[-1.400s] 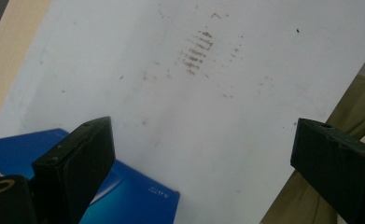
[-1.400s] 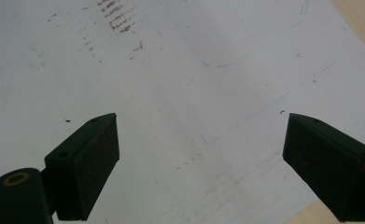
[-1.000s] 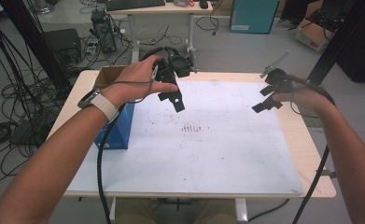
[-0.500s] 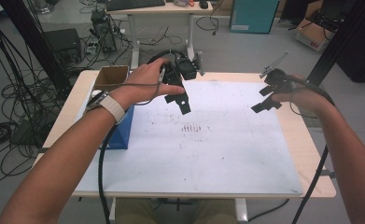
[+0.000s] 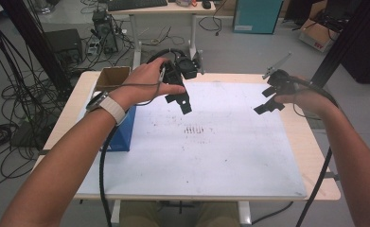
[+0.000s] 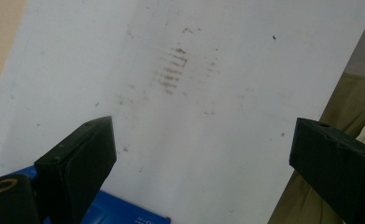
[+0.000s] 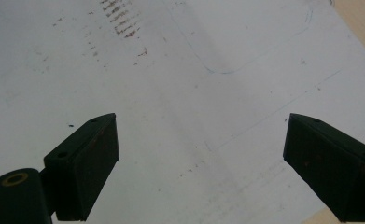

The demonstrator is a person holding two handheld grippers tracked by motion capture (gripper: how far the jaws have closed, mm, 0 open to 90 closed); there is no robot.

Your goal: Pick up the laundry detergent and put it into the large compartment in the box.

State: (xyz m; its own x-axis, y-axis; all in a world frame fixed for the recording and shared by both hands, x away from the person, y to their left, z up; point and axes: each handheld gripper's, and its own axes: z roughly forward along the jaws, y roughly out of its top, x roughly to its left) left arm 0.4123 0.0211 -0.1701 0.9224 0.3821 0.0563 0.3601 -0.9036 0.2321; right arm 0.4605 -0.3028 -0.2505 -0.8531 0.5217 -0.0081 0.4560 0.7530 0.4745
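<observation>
My left gripper [image 5: 180, 102] hangs open and empty above the far middle of the white sheet [image 5: 197, 161], held in a hand with a watch on its wrist. In the left gripper view, my left gripper [image 6: 203, 158] has its jaws wide apart over bare sheet, with a brown smudge [image 6: 173, 70] ahead. My right gripper [image 5: 266, 100] hovers open near the sheet's far right edge. Between the spread jaws of my right gripper [image 7: 201, 163] there is only the sheet with faint pen lines [image 7: 227, 70].
A blue box [image 5: 123, 130] lies at the table's left edge, partly under the left forearm, and its corner [image 6: 119, 212] peeks in beside the left jaw. An open cardboard box [image 5: 111, 78] stands at the far left corner. Cables trail off the front edge.
The left hand and its gripper have drifted slightly to the right over the sheet. The right gripper has hardly moved. Both stay open.
</observation>
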